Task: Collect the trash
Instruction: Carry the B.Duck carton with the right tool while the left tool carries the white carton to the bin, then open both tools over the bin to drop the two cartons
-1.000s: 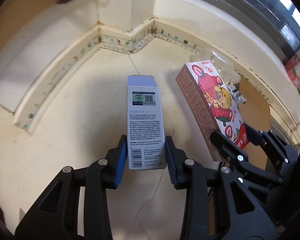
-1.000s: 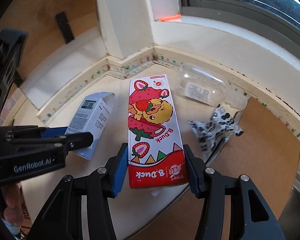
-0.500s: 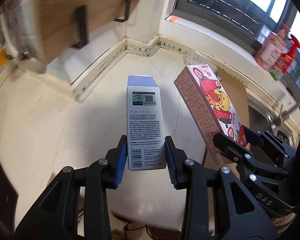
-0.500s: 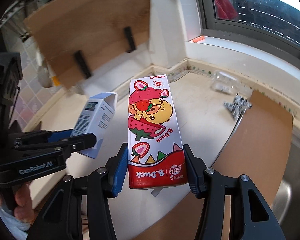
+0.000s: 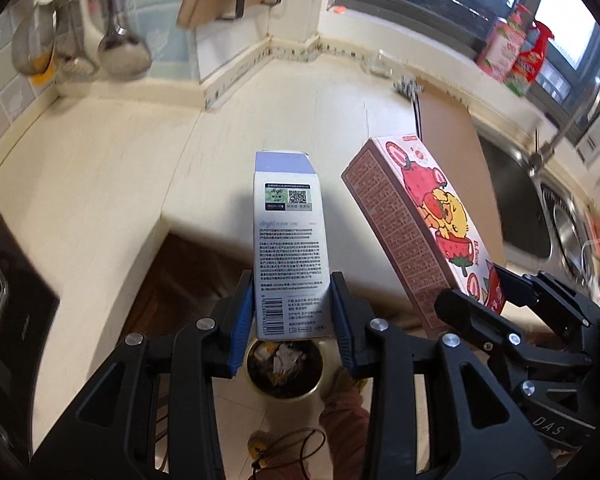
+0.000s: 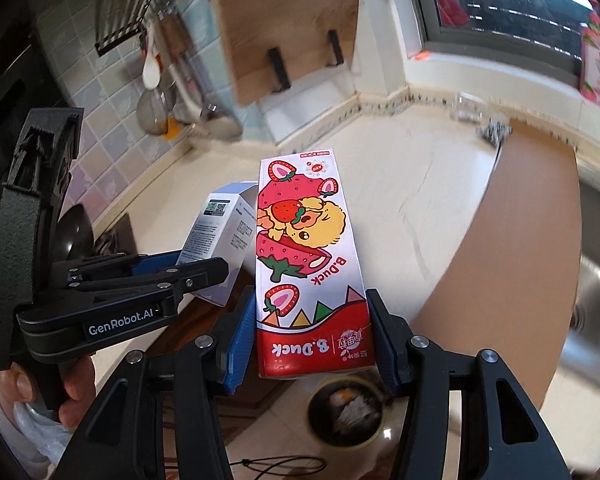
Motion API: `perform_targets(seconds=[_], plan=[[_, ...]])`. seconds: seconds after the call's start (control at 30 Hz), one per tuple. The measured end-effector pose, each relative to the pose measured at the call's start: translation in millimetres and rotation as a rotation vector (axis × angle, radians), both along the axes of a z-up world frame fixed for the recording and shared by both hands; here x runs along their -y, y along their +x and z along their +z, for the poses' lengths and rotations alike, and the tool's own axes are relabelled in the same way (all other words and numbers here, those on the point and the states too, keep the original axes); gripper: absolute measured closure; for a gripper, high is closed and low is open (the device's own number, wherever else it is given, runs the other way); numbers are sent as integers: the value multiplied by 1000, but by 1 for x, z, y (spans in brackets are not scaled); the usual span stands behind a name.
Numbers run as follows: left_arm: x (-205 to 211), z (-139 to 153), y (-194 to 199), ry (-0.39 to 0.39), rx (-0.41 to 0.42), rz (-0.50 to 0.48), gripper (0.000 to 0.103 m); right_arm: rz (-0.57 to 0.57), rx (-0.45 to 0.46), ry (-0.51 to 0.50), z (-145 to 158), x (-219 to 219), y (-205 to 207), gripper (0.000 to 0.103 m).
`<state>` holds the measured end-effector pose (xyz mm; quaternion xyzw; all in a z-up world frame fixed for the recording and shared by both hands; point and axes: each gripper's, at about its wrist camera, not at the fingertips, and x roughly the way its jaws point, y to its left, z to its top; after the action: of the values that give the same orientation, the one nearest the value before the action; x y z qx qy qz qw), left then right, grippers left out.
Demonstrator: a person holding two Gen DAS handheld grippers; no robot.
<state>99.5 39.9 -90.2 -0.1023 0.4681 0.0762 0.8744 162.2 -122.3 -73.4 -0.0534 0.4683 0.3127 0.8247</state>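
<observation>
My left gripper is shut on a white and lilac carton printed with small text and a QR code. A strawberry B.Duck box is clamped in my right gripper, which also shows at the right of the left wrist view with the same box. Both boxes hang past the counter's front edge. Straight below them on the floor stands a round trash bin with scraps inside, seen again as the bin in the right wrist view. A clear plastic tub and a crumpled black-and-white wrapper lie far back on the counter.
The cream countertop meets a brown board beside a steel sink. A wooden cutting board and ladles hang on the tiled wall. Red bottles stand on the window sill. A black hob sits at the left.
Both grippers have pulled back from the counter corner with their boxes and now hang over the floor bin. The tub and wrapper stay behind, much farther away.
</observation>
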Motion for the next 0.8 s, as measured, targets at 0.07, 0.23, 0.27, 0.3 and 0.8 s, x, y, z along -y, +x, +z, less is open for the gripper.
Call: perform_targets(seconds=[0.07,0.23,0.27,0.3,0.8], plan=[[2,-16,-21,0,-7,-13,70,-3,-14,-5,-13,2,-23,51],[13,-72,-63,19,-31,-51,70,-5,-53,-32,-64,11,-82,51],[15,-84,-68,20,-36,-55,70,-4,-66,-37,-75,13,-91,51],[17,-100,-73,16,-47,-61,70,-6,-77,-46,-90,15,-102,51],[19,-367,-90,-93,-272,-55,70,-103,-377,-201,-373,56,-160,51]])
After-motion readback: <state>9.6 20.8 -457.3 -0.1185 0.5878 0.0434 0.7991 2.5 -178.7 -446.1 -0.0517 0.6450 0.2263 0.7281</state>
